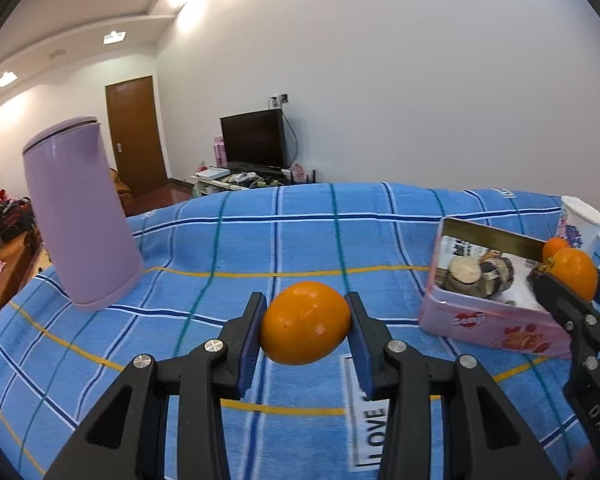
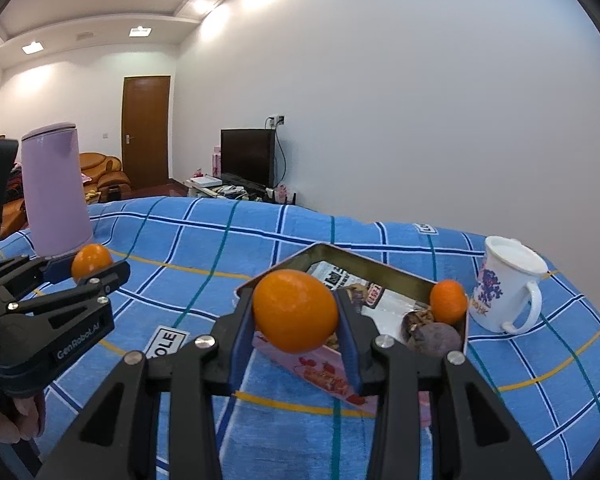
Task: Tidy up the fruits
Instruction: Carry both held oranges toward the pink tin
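Already each gripper clamped an orange: the left gripper (image 1: 306, 326) held one orange (image 1: 305, 323) above the blue cloth (image 1: 260, 248), the right gripper (image 2: 296, 312) another (image 2: 295, 311) just before the pink tin (image 2: 384, 276). Releasing early could send fruit rolling off.

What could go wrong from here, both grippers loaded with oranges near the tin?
1. The right gripper pinches its orange only at the sides; being round, it could slip and roll off the blue cloth.
2. The pink tin already holds a small orange and dark items, so space looks tight.
3. The white mug stands beside the tin; a swing might knock it.
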A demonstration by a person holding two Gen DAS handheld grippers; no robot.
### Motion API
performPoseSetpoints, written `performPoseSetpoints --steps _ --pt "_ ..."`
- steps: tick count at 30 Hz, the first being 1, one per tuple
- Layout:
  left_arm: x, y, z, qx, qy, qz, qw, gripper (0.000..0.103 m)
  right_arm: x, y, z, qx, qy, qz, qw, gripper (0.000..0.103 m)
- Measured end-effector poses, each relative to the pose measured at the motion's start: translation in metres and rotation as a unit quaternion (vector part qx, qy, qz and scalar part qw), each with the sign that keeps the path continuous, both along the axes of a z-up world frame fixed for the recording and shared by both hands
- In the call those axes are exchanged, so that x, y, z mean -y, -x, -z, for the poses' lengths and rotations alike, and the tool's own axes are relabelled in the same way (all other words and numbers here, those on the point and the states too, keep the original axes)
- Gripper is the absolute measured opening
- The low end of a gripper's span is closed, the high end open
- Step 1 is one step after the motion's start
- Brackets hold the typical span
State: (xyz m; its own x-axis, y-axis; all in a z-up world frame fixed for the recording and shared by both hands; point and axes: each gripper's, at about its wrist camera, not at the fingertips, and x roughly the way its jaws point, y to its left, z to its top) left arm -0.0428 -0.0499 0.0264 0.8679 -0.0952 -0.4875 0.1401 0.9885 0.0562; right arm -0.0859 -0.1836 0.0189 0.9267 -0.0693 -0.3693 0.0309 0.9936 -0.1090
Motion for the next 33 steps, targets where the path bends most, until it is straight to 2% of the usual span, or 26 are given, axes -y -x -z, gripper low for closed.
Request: performPoseSetpoints --steps 9,20,33 --pt "0.024 0.002 -0.005 0.002 0.002 0.025 0.9997 0.042 0.009 0.004 -0.004 0.013 0.013 0.013 1.000 0.041" --pt "0.045 0.002 -0.008 0.006 0.007 0.043 0.9990 0.042 0.030 0.002 -0.008 0.018 0.001 0.031 0.999 0.041" --pt "0.082 0.002 -0.015 0.013 0.009 0.075 0.9971 0.042 0.077 0.007 -0.012 0.022 -0.019 0.074 0.997 0.041"
